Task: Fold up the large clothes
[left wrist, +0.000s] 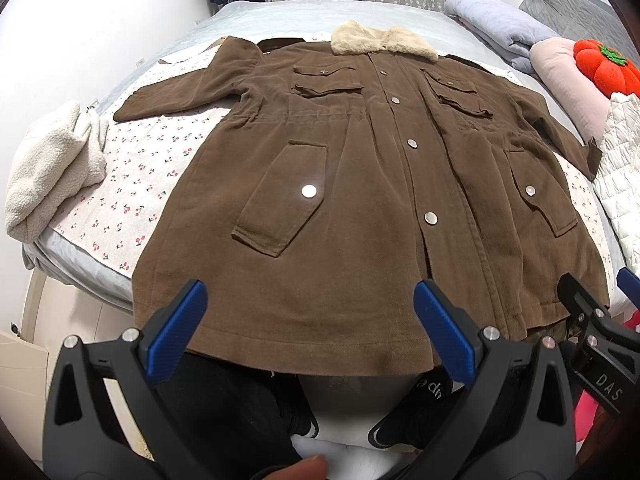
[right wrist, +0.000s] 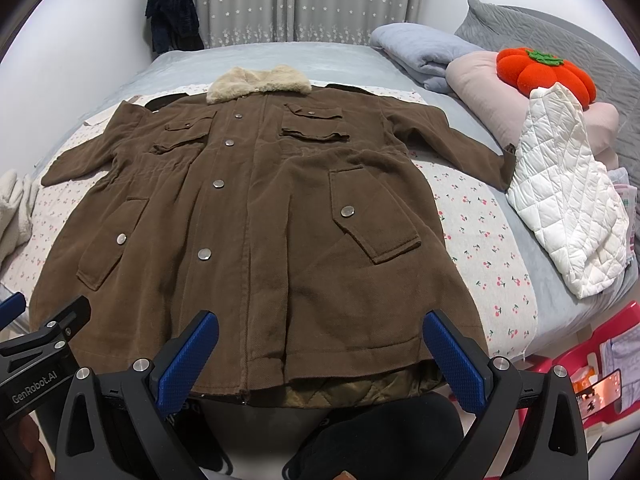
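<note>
- Bedroom with a wide bed under a grey cover, and on it a sheet with small cherries; grey curtains hang behind.
- On this sheet lies the brown coat, front side up, spread flat, its fur collar toward the far end and its hem at the near edge of the bed, just in front of me.
- Both sleeves are stretched out to the sides: one sleeve to my left, the other sleeve to my right, its cuff touching the white quilted jacket.
- The snaps along the front look closed, and the green lining shows a little under the hem.
- My left gripper is wide apart and holds nothing; it hovers over the hem.
- My right gripper is also wide apart and empty, over the hem on the other half.
- I judge that the folding is only at its start: the coat is laid out and smoothed, but no sleeve is turned in and no fold is made.
- What is left, I think: bring in both sleeves, then fold the body up.
- Further out are a white fleece garment on the left, rolled blankets, and a red pumpkin cushion on the right.
</note>
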`<action>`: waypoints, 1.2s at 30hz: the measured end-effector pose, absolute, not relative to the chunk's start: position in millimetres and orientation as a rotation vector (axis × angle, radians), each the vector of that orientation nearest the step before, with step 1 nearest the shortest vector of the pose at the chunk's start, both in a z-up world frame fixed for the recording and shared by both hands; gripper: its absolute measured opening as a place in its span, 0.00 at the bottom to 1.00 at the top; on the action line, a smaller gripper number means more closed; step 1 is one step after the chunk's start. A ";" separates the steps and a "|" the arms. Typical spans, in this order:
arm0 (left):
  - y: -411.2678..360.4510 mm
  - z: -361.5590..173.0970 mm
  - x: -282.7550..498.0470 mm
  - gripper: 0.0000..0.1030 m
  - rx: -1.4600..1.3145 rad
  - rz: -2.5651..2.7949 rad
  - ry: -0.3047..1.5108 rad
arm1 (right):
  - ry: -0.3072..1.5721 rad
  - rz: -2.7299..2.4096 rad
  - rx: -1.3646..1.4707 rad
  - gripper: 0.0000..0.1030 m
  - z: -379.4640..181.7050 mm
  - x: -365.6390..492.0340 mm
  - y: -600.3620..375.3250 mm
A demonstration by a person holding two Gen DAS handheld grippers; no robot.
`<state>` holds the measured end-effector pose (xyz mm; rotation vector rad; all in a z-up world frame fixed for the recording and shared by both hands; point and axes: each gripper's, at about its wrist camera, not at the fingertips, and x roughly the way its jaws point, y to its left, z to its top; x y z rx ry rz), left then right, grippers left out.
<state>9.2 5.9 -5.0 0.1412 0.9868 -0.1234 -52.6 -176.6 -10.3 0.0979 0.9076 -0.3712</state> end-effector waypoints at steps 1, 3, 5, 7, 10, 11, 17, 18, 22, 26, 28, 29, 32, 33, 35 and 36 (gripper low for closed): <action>6.0 -4.9 9.2 1.00 0.141 -0.124 0.987 | 0.908 -0.372 0.097 1.00 -10.3 -52.5 -176.2; 5.9 -5.0 9.1 1.00 0.141 -0.124 0.987 | 0.908 -0.372 0.097 1.00 -10.3 -52.5 -176.1; 5.8 -5.1 9.1 1.00 0.141 -0.124 0.987 | 0.907 -0.373 0.097 1.00 -10.4 -52.3 -175.9; 6.1 -4.8 9.3 1.00 0.141 -0.124 0.987 | 0.908 -0.374 0.097 1.00 -10.4 -52.2 -175.8; 6.1 -4.8 9.4 1.00 0.142 -0.124 0.987 | 0.907 -0.373 0.096 1.00 -10.5 -52.5 -175.9; 6.1 -4.8 9.4 1.00 0.141 -0.124 0.987 | 0.907 -0.373 0.097 1.00 -10.6 -52.5 -175.9; 6.2 -4.7 9.5 1.00 0.141 -0.124 0.987 | 0.908 -0.374 0.096 1.00 -10.7 -52.5 -175.9; 6.0 -5.1 9.4 1.00 0.141 -0.124 0.987 | 0.907 -0.374 0.096 1.00 -10.6 -52.7 -176.1; 6.6 -5.8 9.0 1.00 0.142 -0.124 0.989 | 0.907 -0.374 0.095 1.00 -10.5 -52.6 -176.0; 6.9 -9.8 6.5 1.00 0.143 -0.121 0.992 | 0.909 -0.374 0.095 1.00 -10.5 -52.5 -176.2; 8.1 -12.6 5.4 1.00 0.144 -0.118 0.995 | 0.912 -0.372 0.096 1.00 -8.3 -51.8 -175.3; 8.4 -13.0 5.8 1.00 0.144 -0.116 0.997 | 0.914 -0.371 0.096 1.00 -9.2 -53.6 -174.0; 10.3 -14.2 6.5 1.00 0.150 -0.114 0.998 | 0.917 -0.370 0.096 1.00 -17.9 -56.6 -172.8; 11.5 -15.0 6.4 1.00 0.149 -0.116 0.996 | 0.917 -0.370 0.096 1.00 -16.9 -51.0 -173.5; 13.2 -13.4 8.7 1.00 0.145 -0.125 0.987 | 0.922 -0.369 0.096 1.00 -14.6 -48.1 -173.9; 15.9 -13.0 9.6 1.00 0.142 -0.125 0.972 | 0.920 -0.368 0.094 1.00 -15.9 -48.1 -174.4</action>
